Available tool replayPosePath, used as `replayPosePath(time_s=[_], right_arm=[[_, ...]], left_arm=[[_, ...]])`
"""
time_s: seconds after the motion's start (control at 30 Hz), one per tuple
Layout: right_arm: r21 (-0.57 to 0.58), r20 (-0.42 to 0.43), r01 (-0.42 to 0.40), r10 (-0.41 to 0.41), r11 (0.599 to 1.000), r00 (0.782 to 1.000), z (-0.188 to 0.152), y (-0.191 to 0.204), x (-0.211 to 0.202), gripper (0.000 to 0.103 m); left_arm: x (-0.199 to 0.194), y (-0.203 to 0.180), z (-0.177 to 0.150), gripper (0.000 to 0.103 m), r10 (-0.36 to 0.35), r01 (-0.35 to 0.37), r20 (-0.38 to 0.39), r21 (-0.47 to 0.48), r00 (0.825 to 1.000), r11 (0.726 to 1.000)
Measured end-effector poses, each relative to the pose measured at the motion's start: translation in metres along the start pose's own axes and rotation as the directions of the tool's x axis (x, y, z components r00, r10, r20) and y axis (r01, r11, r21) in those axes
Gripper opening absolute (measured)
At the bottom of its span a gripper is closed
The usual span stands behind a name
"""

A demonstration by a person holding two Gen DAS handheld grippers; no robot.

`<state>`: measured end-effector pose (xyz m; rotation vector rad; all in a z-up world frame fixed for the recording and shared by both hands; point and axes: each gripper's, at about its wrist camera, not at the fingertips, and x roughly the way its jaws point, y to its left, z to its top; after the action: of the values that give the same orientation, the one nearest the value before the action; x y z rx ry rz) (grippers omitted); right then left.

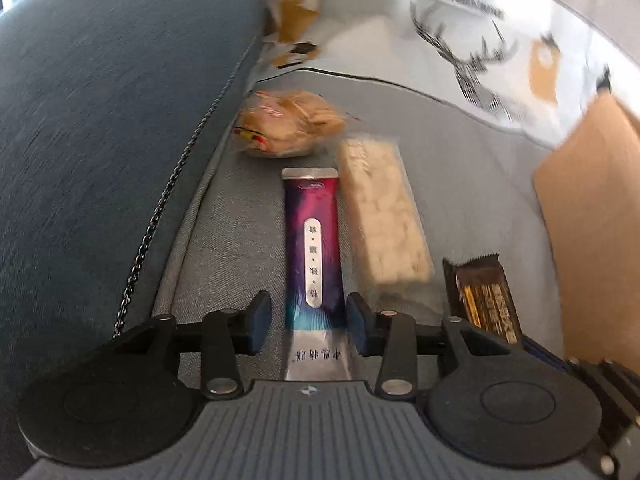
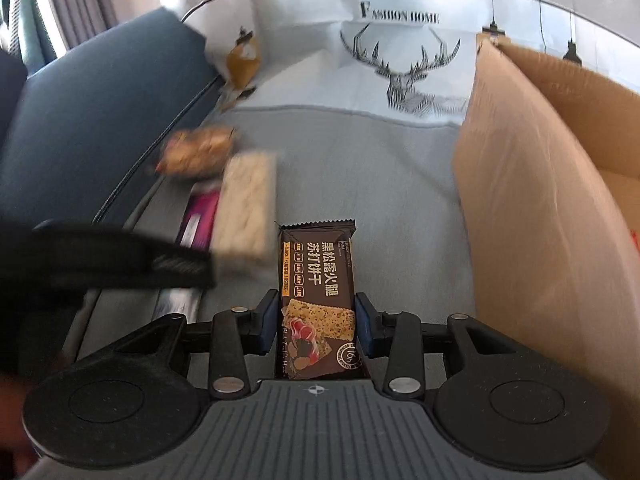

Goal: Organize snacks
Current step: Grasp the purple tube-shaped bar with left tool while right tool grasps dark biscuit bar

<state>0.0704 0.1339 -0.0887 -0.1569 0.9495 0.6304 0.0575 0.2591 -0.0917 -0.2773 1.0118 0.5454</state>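
Observation:
My left gripper straddles a purple-and-silver snack bar that lies on the grey sofa seat; its blue pads stand slightly apart from the wrapper's sides. My right gripper is shut on a dark brown cracker pack, its pads pressed on both sides. A pale rice-cracker pack lies just right of the purple bar and shows blurred in the right wrist view. A clear bag of brown cookies lies beyond them. The brown pack also shows in the left wrist view.
An open cardboard box stands on the seat to the right, also in the left wrist view. A dark blue cushion rises on the left. A white deer-print cover hangs over the backrest. The left gripper's body crosses the right view.

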Motion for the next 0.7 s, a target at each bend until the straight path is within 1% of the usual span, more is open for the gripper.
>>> replayPosePath(time_s=[0.13, 0.17, 0.2, 0.33, 0.43, 0.53, 0.57, 0.6, 0.63, 0.67, 0.7], right_arm=[[-0.025, -0.025, -0.002, 0.002, 1.0, 1.0, -0.017, 0.005, -0.011, 0.041], [-0.03, -0.032, -0.005, 0.004, 1.0, 0.999, -0.021, 0.006, -0.014, 0.041], [-0.034, -0.039, -0.01, 0.008, 0.999, 0.999, -0.025, 0.008, -0.016, 0.041], [-0.047, -0.075, -0.047, 0.044, 0.998, 0.996, -0.04, 0.012, -0.028, 0.041], [-0.074, -0.084, -0.053, 0.047, 0.996, 0.995, -0.048, 0.019, -0.034, 0.041], [-0.095, -0.098, -0.045, 0.036, 0.994, 0.994, -0.055, 0.022, -0.035, 0.041], [-0.097, -0.103, -0.041, 0.031, 0.994, 0.994, -0.056, 0.022, -0.035, 0.041], [-0.091, -0.106, -0.041, 0.031, 0.995, 0.994, -0.057, 0.022, -0.034, 0.042], [-0.081, -0.106, -0.043, 0.034, 0.996, 0.994, -0.057, 0.021, -0.034, 0.042], [-0.072, -0.104, -0.042, 0.034, 0.997, 0.994, -0.056, 0.021, -0.034, 0.042], [-0.065, -0.104, -0.044, 0.037, 0.997, 0.994, -0.055, 0.02, -0.032, 0.045]], left_arm=[[-0.005, -0.001, -0.006, 0.028, -0.004, 0.004, 0.002, 0.03, 1.0, 1.0], [-0.008, 0.0, -0.007, 0.022, -0.006, 0.006, 0.004, 0.031, 1.0, 1.0], [-0.012, 0.002, -0.008, 0.018, -0.008, 0.007, 0.013, 0.03, 1.0, 1.0], [-0.025, 0.011, -0.01, 0.016, -0.013, 0.013, 0.03, 0.005, 0.999, 1.0], [-0.029, 0.018, -0.012, 0.017, -0.023, 0.023, 0.01, -0.017, 1.0, 1.0], [-0.032, 0.031, -0.012, 0.019, -0.045, 0.046, 0.012, -0.078, 0.999, 0.996], [-0.033, 0.035, -0.012, 0.023, -0.058, 0.06, 0.02, -0.105, 0.998, 0.993], [-0.034, 0.039, -0.012, 0.03, -0.07, 0.073, 0.029, -0.127, 0.997, 0.989], [-0.035, 0.041, -0.012, 0.034, -0.078, 0.083, 0.038, -0.145, 0.996, 0.986], [-0.035, 0.043, -0.011, 0.037, -0.079, 0.085, 0.044, -0.154, 0.996, 0.984], [-0.034, 0.043, -0.01, 0.037, -0.08, 0.086, 0.046, -0.157, 0.996, 0.984]])
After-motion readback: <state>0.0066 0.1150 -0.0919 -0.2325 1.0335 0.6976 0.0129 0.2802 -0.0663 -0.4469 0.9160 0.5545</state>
